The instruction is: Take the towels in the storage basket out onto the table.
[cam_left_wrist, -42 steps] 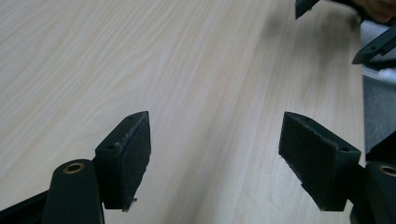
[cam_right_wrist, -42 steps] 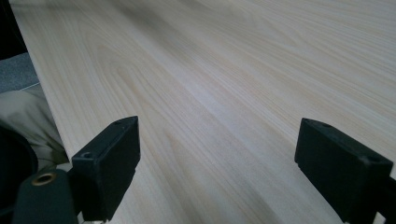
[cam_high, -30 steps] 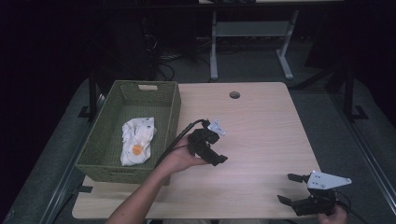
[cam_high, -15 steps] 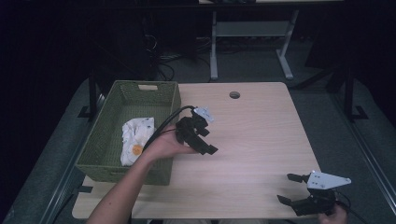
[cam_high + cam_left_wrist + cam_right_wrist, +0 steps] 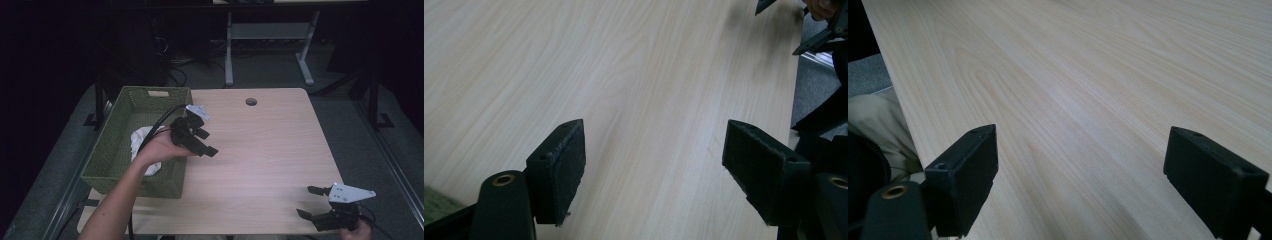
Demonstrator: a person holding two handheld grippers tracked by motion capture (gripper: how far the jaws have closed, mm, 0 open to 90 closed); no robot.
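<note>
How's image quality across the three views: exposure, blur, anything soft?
High view: table well lit, surroundings almost black; left gripper and white cloth in the basket slightly soft. Left gripper view: wood grain clear, jaw pads soft, a faint shadow at top right near the right gripper. Right gripper view: even light, no glare, near jaws slightly blurred.

The person's forearm (image 5: 131, 185) hides part of the white cloth (image 5: 141, 140) in the basket (image 5: 114, 141); the right hand (image 5: 356, 231) is cut by the bottom edge.
</note>
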